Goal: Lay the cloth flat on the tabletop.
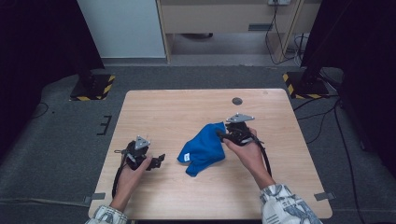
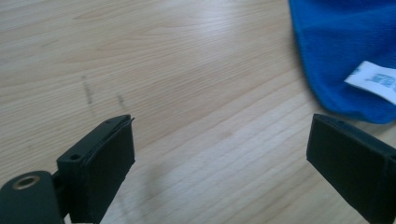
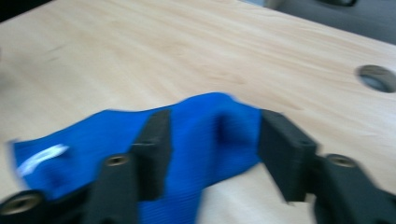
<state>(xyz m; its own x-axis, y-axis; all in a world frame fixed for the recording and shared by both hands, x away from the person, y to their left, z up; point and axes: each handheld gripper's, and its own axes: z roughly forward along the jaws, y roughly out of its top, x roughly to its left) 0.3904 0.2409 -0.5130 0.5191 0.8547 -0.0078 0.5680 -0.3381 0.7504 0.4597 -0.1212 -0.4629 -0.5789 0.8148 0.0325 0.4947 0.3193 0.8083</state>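
The right gripper (image 3: 212, 154) has its jaws standing apart with a fold of the blue cloth (image 3: 205, 135) between them; the fabric rises in a hump in the gap, and the blur leaves it unclear whether the pads press on it. Just ahead of the jaws the cloth ends at its raised edge, and beyond that lies bare wooden table (image 3: 140, 51), with a round grommet hole (image 3: 376, 78) off to the upper right. To the left of the jaws the cloth runs out low and flat, carrying a white label (image 3: 43, 156) too smeared to read.

The left gripper (image 2: 219, 163) is spread wide with nothing between its pads, only table (image 2: 187, 84) beneath. The cloth (image 2: 341, 46) lies ahead and to its right, well clear of the near pad and close to the far one. A white label (image 2: 373, 80) sewn to the cloth bears faint bluish print, too small and soft to read, and is cut off at the frame edge.

From the high view, the cloth (image 1: 204, 148) sits crumpled between the two grippers, touching the right gripper (image 1: 223, 135) and apart from the left gripper (image 1: 161, 161).
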